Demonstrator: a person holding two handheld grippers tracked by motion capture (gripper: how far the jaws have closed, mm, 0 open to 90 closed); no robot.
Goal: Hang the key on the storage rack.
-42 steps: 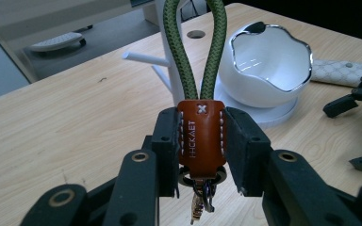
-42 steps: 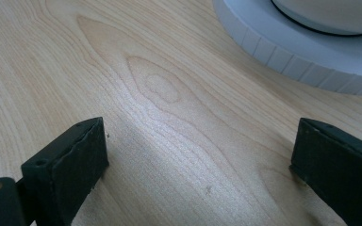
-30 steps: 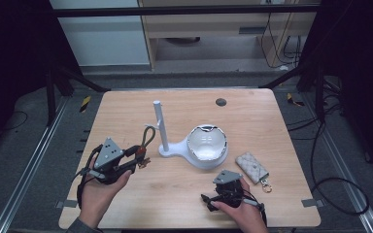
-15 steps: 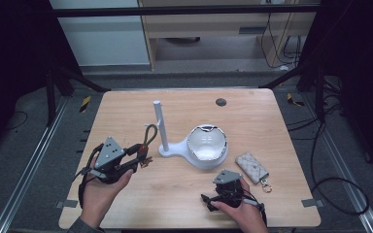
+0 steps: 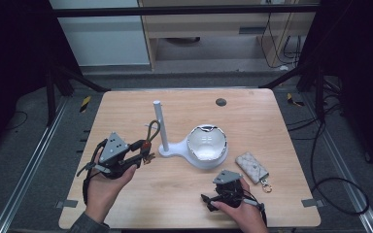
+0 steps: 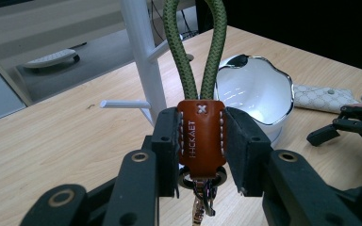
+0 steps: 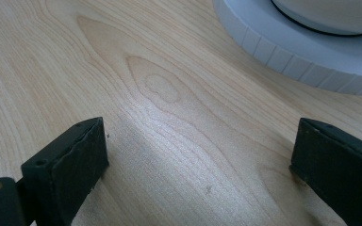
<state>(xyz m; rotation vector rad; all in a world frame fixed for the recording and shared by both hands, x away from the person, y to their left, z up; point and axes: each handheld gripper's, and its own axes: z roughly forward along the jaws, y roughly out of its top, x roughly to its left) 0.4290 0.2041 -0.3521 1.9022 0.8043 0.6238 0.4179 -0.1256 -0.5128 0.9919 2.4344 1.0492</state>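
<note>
The left gripper [image 6: 201, 155] is clamped on a keychain [image 6: 201, 136]: its two black, blocky jaw pads press flat against both sides of the keychain's brown leather tab. The tab is smooth, rectangular, edged with pale stitching, stamped with small lettering and marked with a stitched cross at its top. From the tab a loop of green braided cord rises upright; below it a metal ring and clip hang between the jaws. In the high view the left gripper [image 5: 135, 151], topped by a grey three-cornered plate, is held over the left part of the table [image 5: 252, 116], near its left edge, with the keychain [image 5: 149, 138] just beside the white stand [image 5: 164, 141].

The stand is matte white plastic: a slim round post with a thin side peg, rising from a flat base with a ribbed rim. On that base sits a glossy white bowl [image 5: 207, 145] with a wavy, silver-edged rim, near the middle of the table.

The right gripper [image 7: 198, 160] stands open, its jaws wide apart with bare table between them. In the high view it [image 5: 209, 199] rests near the table's front edge. Beside it, toward the front right corner, lies a pale quilted key pouch [image 5: 251, 167] with a metal clip. The table top is light wood with visible grain.
</note>
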